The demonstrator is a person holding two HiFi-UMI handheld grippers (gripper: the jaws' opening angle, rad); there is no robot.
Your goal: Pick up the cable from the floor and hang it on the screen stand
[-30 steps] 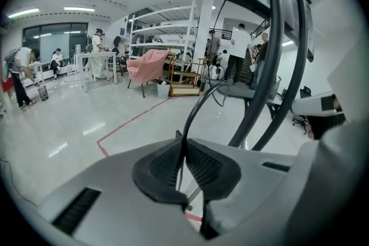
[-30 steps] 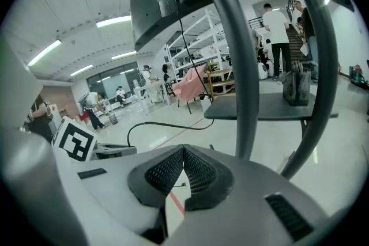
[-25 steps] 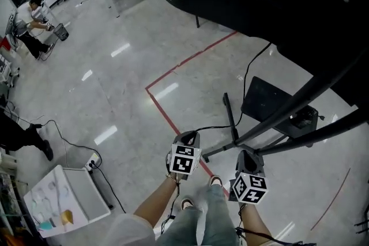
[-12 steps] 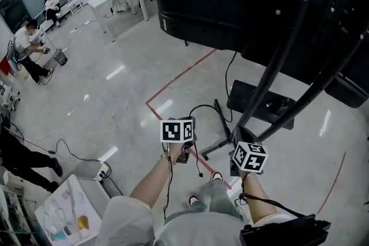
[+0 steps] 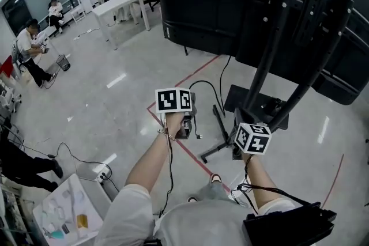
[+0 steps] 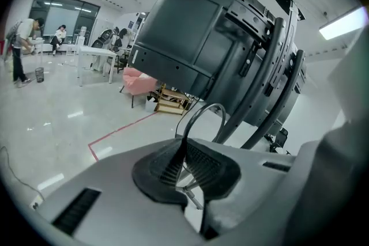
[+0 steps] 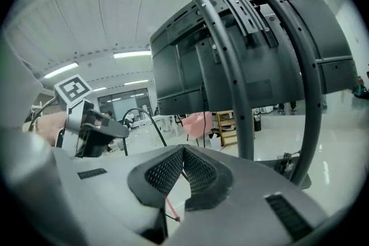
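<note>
**Item:** cable point(image 6: 214, 105), black, thin.
**Location:** lifted off the floor point(image 5: 115, 101) and pinched in the left claw point(image 6: 183, 158). It arches up from the pads in a loop. In the head view the loop sits at centre frame, just left of the stand's foot.
**Left claw:** closed on the cable.
**Right claw** point(image 7: 184, 150): pads closed together, no cable seen between them. It shows right of centre in the head view, near the stand.
**Target:** screen stand point(image 7: 246, 124), black curved uprights with rows of holes. It carries a large black screen point(image 5: 219, 3), seen from behind at upper right.
**Step in hand (judged):** carrying the cable up to the stand.
**Handling advice:**
- Raise the loop above a bracket on the uprights.
- Lay it over so the weight hangs on both sides, and release only once it rests.
- Mind the trailing length near the base legs point(image 5: 216, 150).
- The right claw is free to steady the loop.

**Writing:** none legible. No brand or label can be read on the screen or stand. The marker cube point(image 5: 173, 99) on each claw carries black-and-white square patterns only.
</note>
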